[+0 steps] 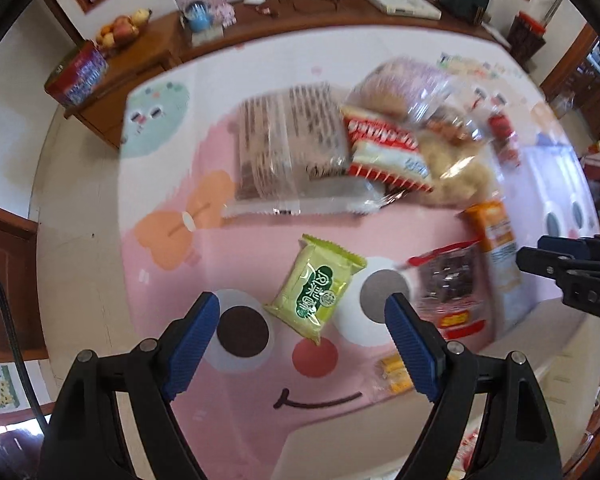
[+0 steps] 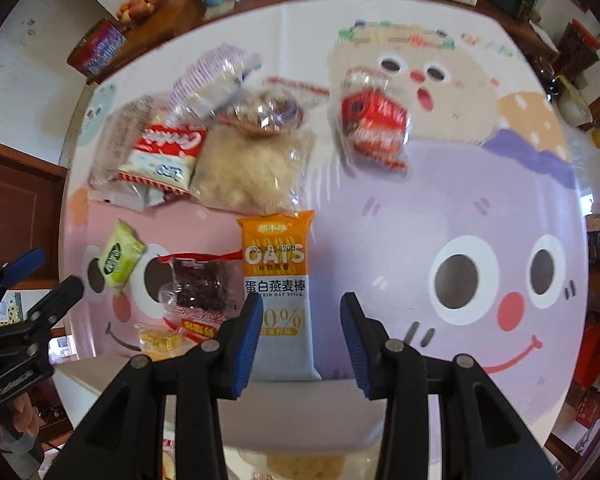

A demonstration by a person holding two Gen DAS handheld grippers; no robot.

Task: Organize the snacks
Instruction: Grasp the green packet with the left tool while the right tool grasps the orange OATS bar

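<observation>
Snacks lie on a cartoon play mat. A green snack packet lies just ahead of my open, empty left gripper. An orange and white OATS bar pack lies between and ahead of the fingers of my open, empty right gripper. A clear bag of dark snacks with a red label lies left of it, a small yellow sweet in front. A pile of bags lies farther back, with a red-printed bag apart to its right.
A wooden sideboard runs along the far wall with a fruit bowl, a red tin and a blue cup. The right gripper shows at the right edge of the left wrist view.
</observation>
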